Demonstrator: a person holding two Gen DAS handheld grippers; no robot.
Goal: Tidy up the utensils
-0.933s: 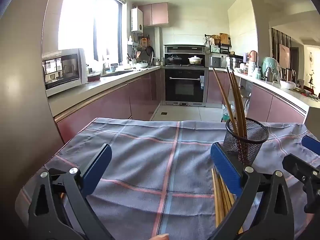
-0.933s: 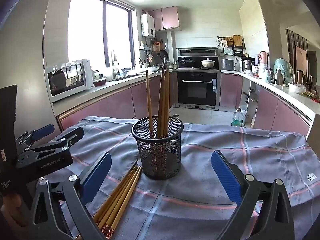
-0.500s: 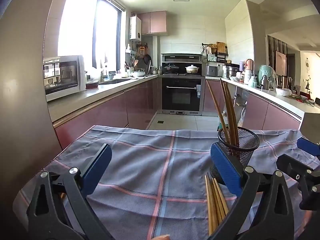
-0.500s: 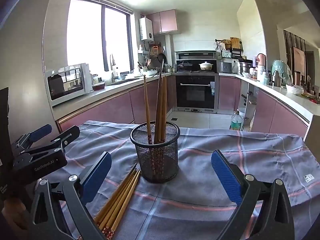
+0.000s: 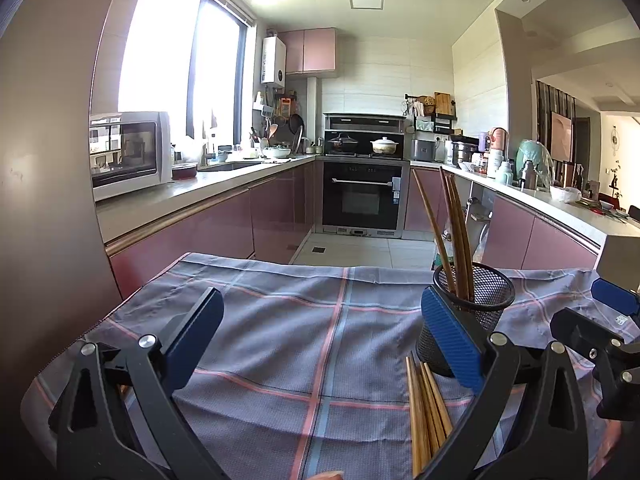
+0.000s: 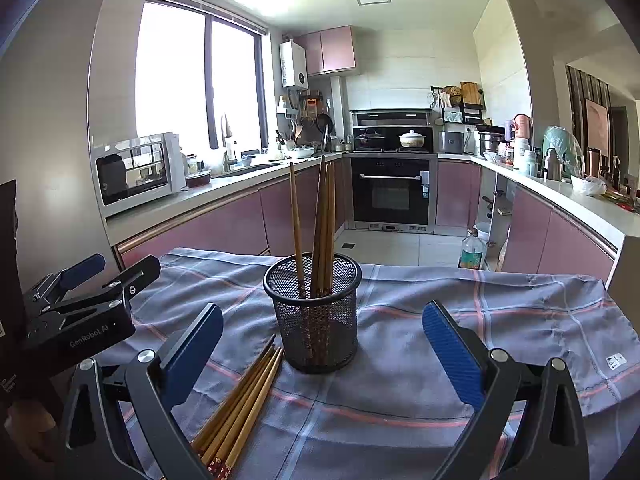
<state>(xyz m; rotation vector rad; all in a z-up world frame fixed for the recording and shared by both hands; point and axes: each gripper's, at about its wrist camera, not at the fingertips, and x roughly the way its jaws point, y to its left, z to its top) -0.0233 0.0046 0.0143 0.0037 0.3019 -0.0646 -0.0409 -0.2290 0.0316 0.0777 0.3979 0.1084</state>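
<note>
A black mesh cup (image 6: pixel 316 312) stands on the grey checked cloth (image 6: pixel 500 320) and holds three wooden chopsticks (image 6: pixel 320 220) upright. It also shows in the left wrist view (image 5: pixel 476 304), partly behind a blue pad. Several loose chopsticks (image 6: pixel 240 400) lie bundled on the cloth at the cup's near left; they also show in the left wrist view (image 5: pixel 426 408). My right gripper (image 6: pixel 322 352) is open and empty, facing the cup. My left gripper (image 5: pixel 320 340) is open and empty, left of the cup. The left gripper also shows in the right wrist view (image 6: pixel 84 312).
The cloth covers a table with its far edge (image 5: pixel 320 268) dropping to the kitchen floor. A wall (image 5: pixel 40 200) stands close on the left. Counters with a microwave (image 5: pixel 128 152) and an oven (image 5: pixel 362 196) lie beyond.
Both grippers have drawn back and tilted up slightly, so the cup and loose chopsticks sit lower and farther in view. Nothing was taken hold of.
</note>
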